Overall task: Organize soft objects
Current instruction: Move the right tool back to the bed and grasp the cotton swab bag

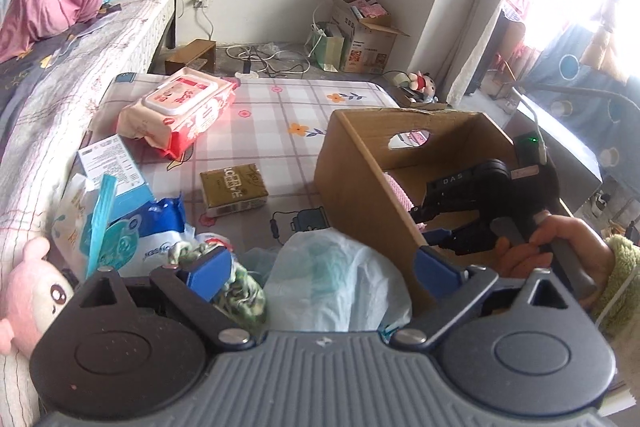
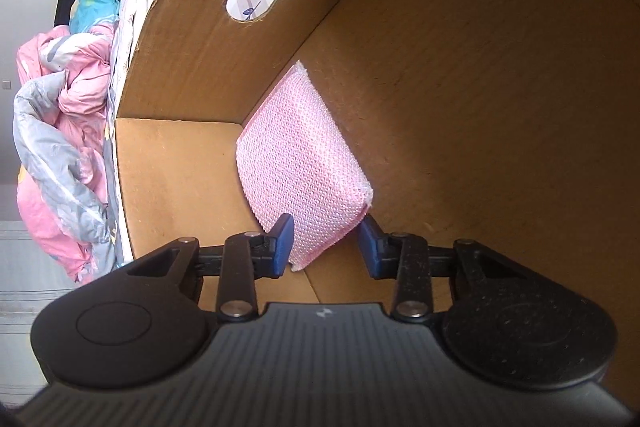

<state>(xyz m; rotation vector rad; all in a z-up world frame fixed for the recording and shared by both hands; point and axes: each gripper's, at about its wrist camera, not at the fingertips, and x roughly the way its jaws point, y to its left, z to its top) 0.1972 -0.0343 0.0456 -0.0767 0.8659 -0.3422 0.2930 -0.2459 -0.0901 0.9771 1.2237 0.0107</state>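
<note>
Right wrist: knitted pink pad (image 2: 302, 163) inside cardboard box (image 2: 480, 67).

The cardboard box (image 1: 372, 195) is viewed obliquely from outside by the left wrist, and its interior (image 2: 480, 87) closely by the right.

one cardboard box (image 1: 360, 163), one pink sponge (image 2: 300, 163)

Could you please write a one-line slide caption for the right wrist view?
Right tool inside the cardboard box, its open fingers flanking a pink knitted pad set in the corner.
</note>
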